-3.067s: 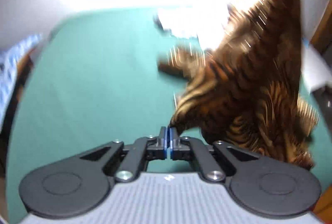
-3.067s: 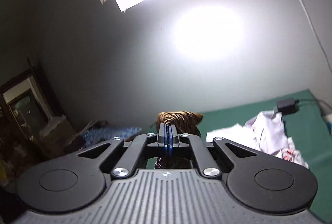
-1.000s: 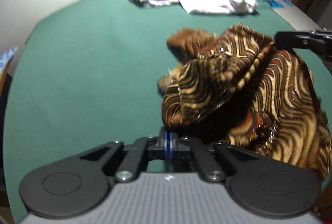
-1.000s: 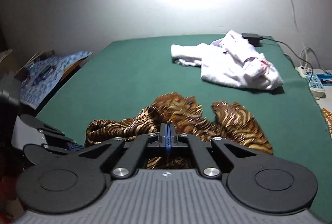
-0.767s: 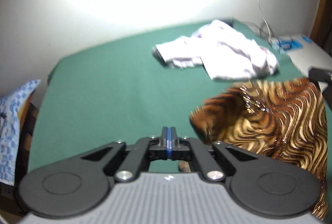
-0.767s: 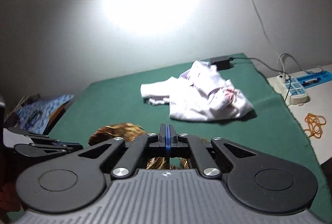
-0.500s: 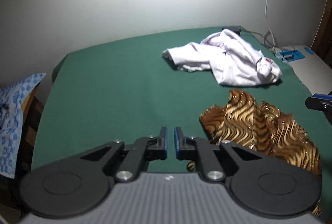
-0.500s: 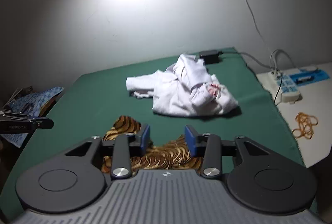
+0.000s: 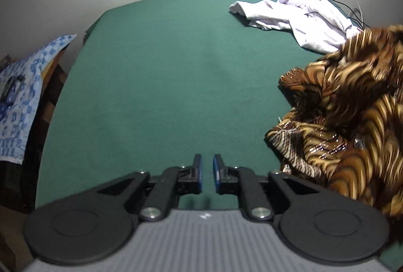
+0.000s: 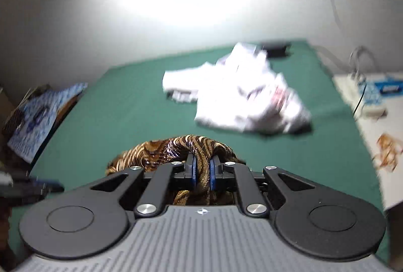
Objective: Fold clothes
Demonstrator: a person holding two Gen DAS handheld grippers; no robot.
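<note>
Jaws of the left gripper (image 9: 207, 171) stand a little apart and are opening, with nothing between them but bare green table (image 9: 161, 85) below; the jaws of the right gripper (image 10: 201, 172) are closing, and a bunched fold of the brown striped garment (image 10: 176, 148) sits between the blue pads (image 10: 193, 171) – the pads press on the cloth on both sides, so it is grasped. In the left wrist view the same brown striped garment (image 9: 347, 106) rises in a crumpled, partly blurred heap at the right edge of the table, beside the left gripper but apart from its fingers; behind it, toward the far right corner, lies a rumpled white garment (image 9: 302, 17), touching or just overlapped by the brown one in this view – which of the two cannot be told. In the right wrist view the white garment (image 10: 241, 93) lies well beyond the held fold, blurred; a dark adapter (image 10: 275, 46) sits at the table's far edge; a blue patterned cloth (image 10: 42, 116) hangs off to the left; a white side surface (image 10: 372, 146) at the right carries a power strip (image 10: 365, 98) and some rubber bands (image 10: 388, 151).
</note>
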